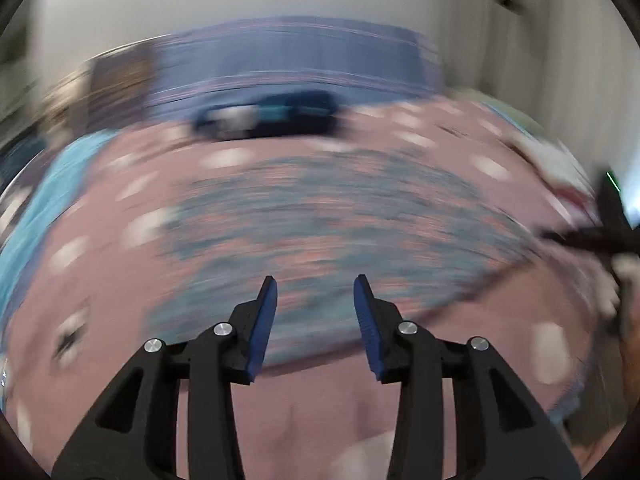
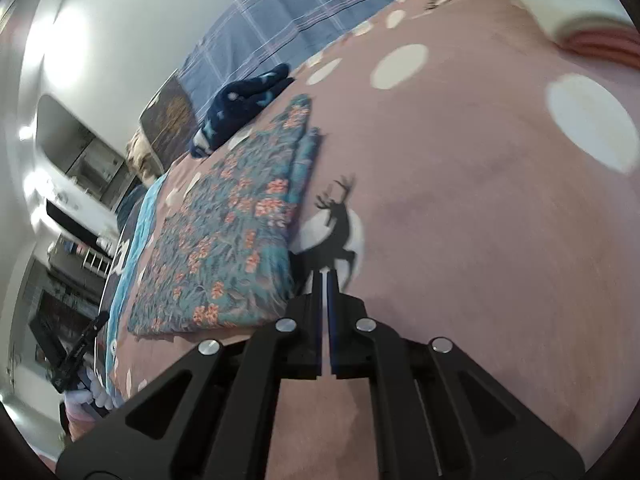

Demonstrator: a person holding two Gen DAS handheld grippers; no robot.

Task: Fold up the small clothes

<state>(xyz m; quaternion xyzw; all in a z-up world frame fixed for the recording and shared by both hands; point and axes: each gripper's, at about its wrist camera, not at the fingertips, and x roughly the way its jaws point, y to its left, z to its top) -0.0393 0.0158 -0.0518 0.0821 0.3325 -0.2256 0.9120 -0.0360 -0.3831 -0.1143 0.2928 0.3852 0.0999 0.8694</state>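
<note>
The teal floral-print garment lies folded flat on the pink white-dotted bed blanket, below a dark blue crumpled garment. The left gripper hovers above the floral fabric, jaws partly open and empty. The right gripper rests just beside the garment's near right edge, jaws closed with nothing visibly between them. For the next fold, grip both near corners evenly and keep the edges aligned.

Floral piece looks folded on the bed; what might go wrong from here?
1. The left gripper hangs open and empty over the floral garment in a badly blurred view; a grab could miss.
2. The right gripper is shut beside the garment's edge and may drag the fold or snag the pink blanket.
</note>
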